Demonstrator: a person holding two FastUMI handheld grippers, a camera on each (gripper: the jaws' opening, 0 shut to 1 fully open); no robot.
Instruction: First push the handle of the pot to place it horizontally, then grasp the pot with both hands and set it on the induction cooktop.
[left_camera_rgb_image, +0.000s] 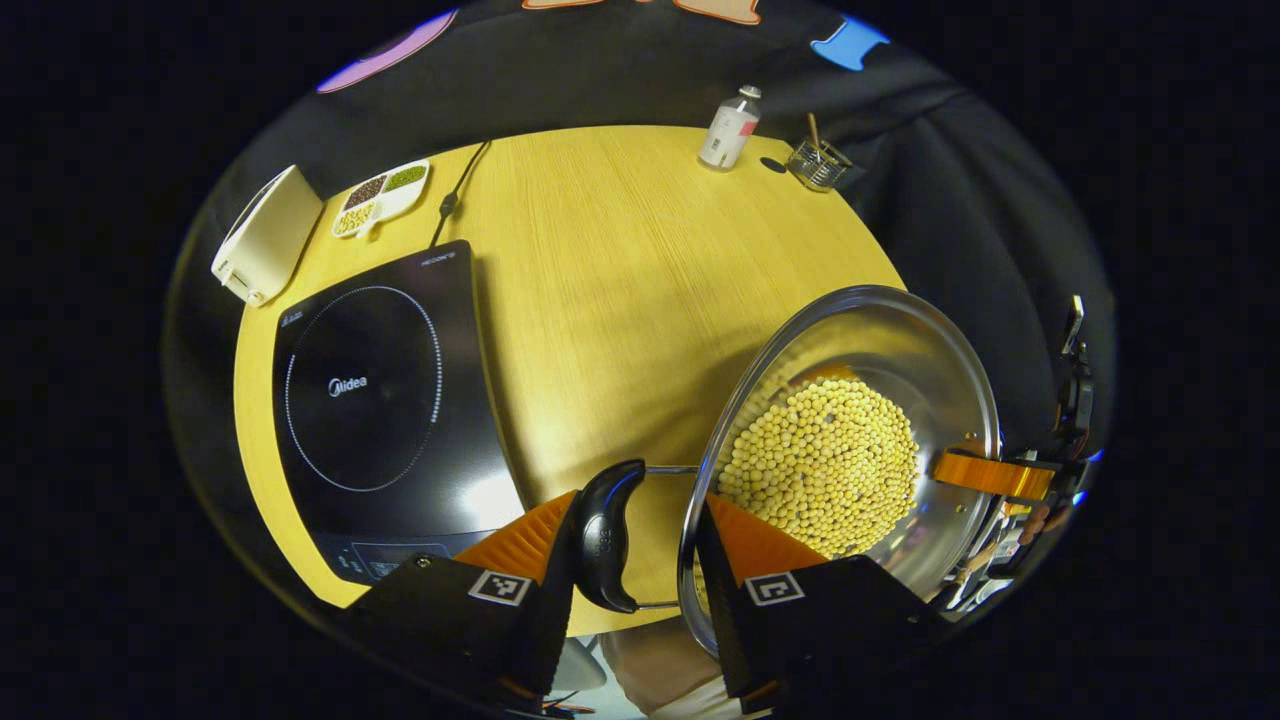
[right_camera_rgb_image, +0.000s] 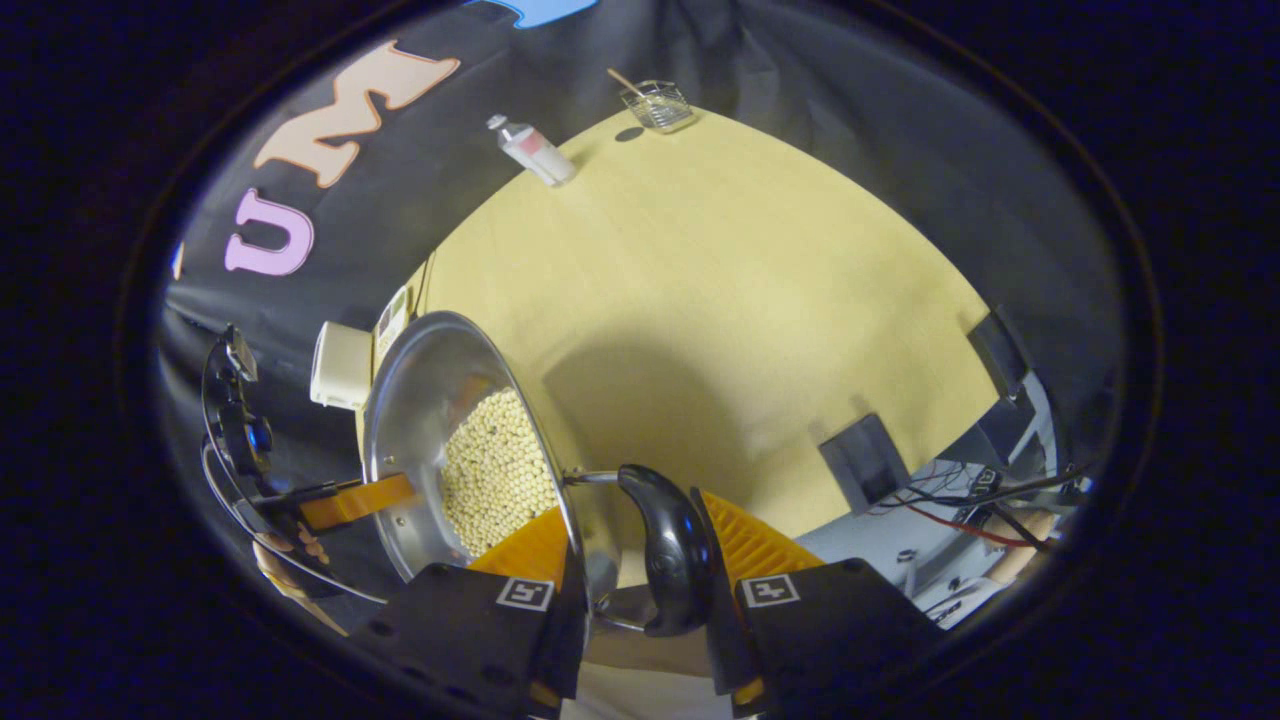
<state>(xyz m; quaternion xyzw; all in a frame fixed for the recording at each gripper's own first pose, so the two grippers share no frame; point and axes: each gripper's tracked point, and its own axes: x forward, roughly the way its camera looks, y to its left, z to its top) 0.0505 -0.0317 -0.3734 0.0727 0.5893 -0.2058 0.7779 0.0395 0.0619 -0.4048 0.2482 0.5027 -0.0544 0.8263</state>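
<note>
Wooden table (left_camera_rgb_image: 620, 300); pot (left_camera_rgb_image: 880, 340) held aloft, both claws' grip obscured.

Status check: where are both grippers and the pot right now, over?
Left hand-held gripper and right hand-held gripper each straddle a pot handle. Pot full of beans, beside the cooktop. Tabletop between looks clear.

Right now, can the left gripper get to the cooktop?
Probably yes. The cooktop lies close beside the left gripper, with bare table between, though it holds the pot.
</note>
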